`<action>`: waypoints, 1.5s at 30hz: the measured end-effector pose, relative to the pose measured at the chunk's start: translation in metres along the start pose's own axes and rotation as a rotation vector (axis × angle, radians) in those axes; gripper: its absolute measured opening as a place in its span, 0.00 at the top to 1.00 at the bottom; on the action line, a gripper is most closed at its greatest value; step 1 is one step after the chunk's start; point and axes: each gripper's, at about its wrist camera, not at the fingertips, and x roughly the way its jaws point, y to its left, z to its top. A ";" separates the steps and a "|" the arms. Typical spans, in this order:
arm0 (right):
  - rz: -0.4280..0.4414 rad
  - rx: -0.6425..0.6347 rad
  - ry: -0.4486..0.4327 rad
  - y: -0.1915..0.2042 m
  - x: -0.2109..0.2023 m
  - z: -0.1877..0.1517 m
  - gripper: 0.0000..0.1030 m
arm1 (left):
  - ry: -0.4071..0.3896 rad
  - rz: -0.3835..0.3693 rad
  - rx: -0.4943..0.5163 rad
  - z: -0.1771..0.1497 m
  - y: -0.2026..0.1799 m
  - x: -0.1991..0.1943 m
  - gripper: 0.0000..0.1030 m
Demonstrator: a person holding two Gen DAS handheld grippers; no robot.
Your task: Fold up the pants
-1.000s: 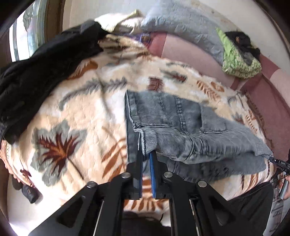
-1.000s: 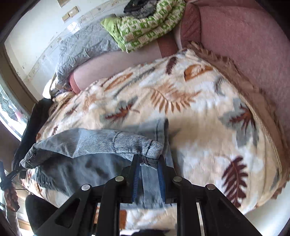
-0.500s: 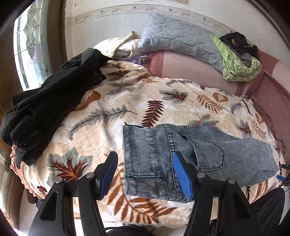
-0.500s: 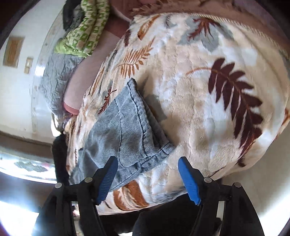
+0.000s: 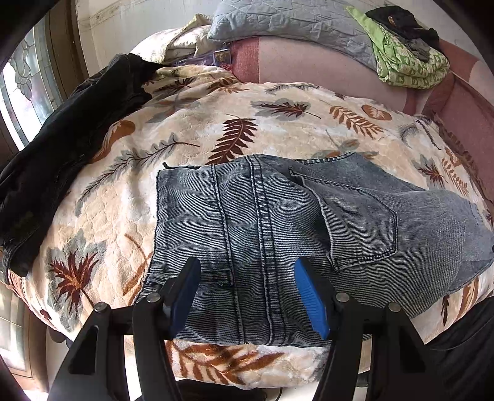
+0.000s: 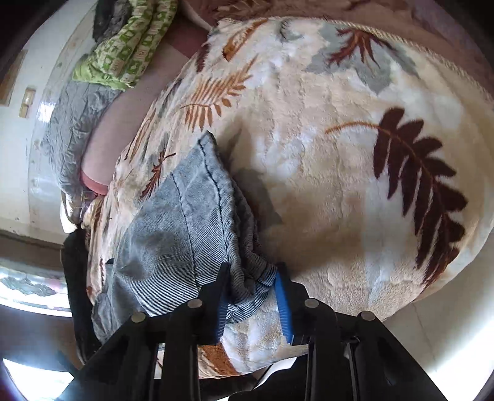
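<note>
The grey-blue jeans (image 5: 278,234) lie folded on the leaf-patterned blanket (image 5: 191,129), back pocket up. My left gripper (image 5: 247,293) is open and empty, its blue pads (image 5: 311,299) spread over the near edge of the jeans. In the right wrist view the jeans (image 6: 173,234) lie at the left, and my right gripper (image 6: 251,302) has its jaws half closed around the bunched corner of the denim. Its pads (image 6: 282,305) stand close beside the fabric; I cannot tell whether they pinch it.
A black garment (image 5: 61,148) is heaped at the blanket's left. A grey pillow (image 5: 296,21) and green patterned cloth (image 5: 407,61) lie at the back on the pink sofa (image 5: 308,61). The blanket's near edge (image 5: 247,367) drops off below the jeans.
Both grippers let go of the lifted denim edge and opened; the jeans dropped flat. The left gripper moved closer over them. The right gripper's jaws narrowed around the jeans' corner.
</note>
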 end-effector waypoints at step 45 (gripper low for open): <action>0.100 -0.880 0.399 0.388 0.208 -0.047 0.47 | -0.045 -0.063 -0.063 -0.004 -0.003 0.037 0.24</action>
